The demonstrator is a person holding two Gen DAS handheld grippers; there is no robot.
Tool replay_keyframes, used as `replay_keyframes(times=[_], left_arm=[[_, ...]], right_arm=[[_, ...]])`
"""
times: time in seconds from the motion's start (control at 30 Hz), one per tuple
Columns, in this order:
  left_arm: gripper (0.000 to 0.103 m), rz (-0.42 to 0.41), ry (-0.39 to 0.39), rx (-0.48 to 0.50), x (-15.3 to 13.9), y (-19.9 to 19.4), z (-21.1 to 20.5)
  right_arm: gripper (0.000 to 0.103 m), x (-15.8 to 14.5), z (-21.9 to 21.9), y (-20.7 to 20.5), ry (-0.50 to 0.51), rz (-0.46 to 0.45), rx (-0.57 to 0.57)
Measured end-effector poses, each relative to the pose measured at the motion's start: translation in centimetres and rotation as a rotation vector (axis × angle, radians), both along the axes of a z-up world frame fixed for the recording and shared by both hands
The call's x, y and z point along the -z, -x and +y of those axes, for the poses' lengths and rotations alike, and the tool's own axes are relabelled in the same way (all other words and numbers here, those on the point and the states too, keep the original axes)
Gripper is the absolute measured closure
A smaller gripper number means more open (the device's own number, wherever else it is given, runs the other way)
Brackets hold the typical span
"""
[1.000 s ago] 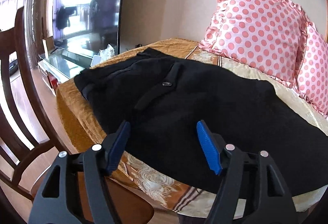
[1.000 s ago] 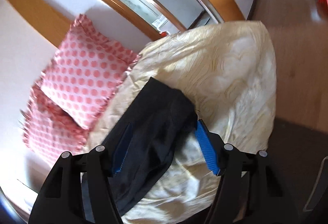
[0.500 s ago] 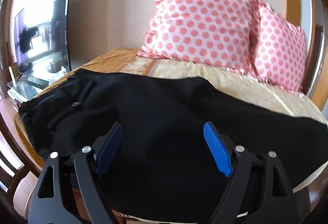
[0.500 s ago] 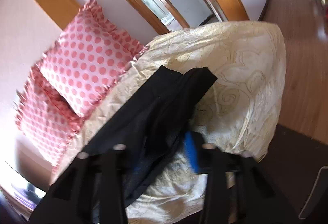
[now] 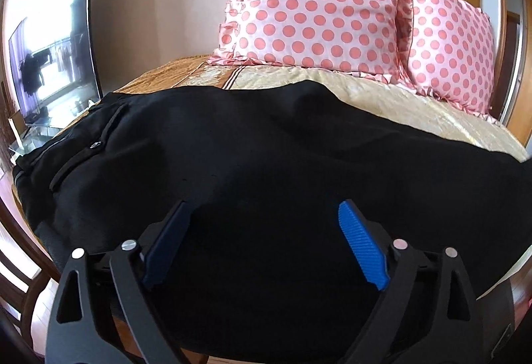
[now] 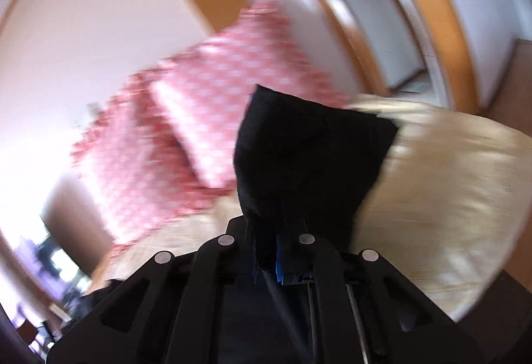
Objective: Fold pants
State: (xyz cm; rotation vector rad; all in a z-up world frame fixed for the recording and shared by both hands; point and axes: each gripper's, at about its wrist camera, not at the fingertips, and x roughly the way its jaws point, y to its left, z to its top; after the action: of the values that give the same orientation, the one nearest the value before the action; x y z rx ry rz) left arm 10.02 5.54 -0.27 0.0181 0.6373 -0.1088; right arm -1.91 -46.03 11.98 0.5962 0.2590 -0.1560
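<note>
Across the bed [image 5: 332, 88] the black pants [image 5: 266, 164] are lying spread flat, waistband and button toward the television side, legs running off toward the far side, and you are working them from both ends. Your right hand-held gripper [image 6: 266, 264] is pinching the leg end of the pants [image 6: 309, 157], its blue pads pressed together on the cloth, and the hem is standing up in a loose dark peak in front of the camera; that view is blurred, so exactly how much fabric is caught is not clear. Your left hand-held gripper [image 5: 262, 244] is hovering low over the middle of the garment with its fingers spread wide and nothing between them; whether it is touching the cloth I cannot tell. Judging by the way it drapes, this fabric is soft, limp and fairly light, so it is likely going to sag and trail wherever you are not supporting it, and a single layer could slip out of a shallow pinch. Taking hold at a hem or the waistband, where the seams are thicker, looks safest. Beyond the pants, two pink polka-dot pillows [image 5: 316, 4] are leaning against the wall, and a television [image 5: 56, 51] is standing off to one side.
</note>
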Motion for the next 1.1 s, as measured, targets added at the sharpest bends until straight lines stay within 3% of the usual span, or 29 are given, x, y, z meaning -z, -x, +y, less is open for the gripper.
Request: replay_keyframes(times=[0.13, 0.23, 0.3, 0.43, 0.53, 0.93, 1.03, 1.1], left_arm=[[0.009, -0.006, -0.010, -0.005, 0.2, 0.2, -0.1], [0.006, -0.008, -0.004, -0.005, 0.3, 0.2, -0.1], [0.005, -0.010, -0.007, -0.003, 0.3, 0.2, -0.1], [0.003, -0.017, -0.021, -0.003, 0.4, 0.3, -0.4], [0.002, -0.017, -0.016, -0.001, 0.4, 0.2, -0.4], [0.002, -0.015, 0.014, -0.007, 0.3, 0.0, 0.0], [0.003, -0.018, 0.084, -0.013, -0.5, 0.2, 0.9], [0.003, -0.042, 0.141, -0.038, -1.4, 0.7, 2.0]], right_arm=[[0.095, -1.5, 8.2, -4.3, 0.044, -0.053, -0.258], [0.095, -0.4, 13.8, -7.3, 0.047, -0.032, -0.438], [0.095, 1.3, 17.0, -8.9, 0.058, 0.022, -0.529], [0.095, 7.2, 22.5, -11.2, 0.090, 0.248, -0.666], [0.095, 9.5, 23.5, -11.2, 0.103, 0.317, -0.670], [0.095, 8.5, 27.6, -8.9, 0.294, 0.297, -0.729], [0.095, 8.7, 28.2, -8.9, 0.277, 0.298, -0.717], [0.092, 9.0, 29.7, -8.5, 0.352, 0.313, -0.731]])
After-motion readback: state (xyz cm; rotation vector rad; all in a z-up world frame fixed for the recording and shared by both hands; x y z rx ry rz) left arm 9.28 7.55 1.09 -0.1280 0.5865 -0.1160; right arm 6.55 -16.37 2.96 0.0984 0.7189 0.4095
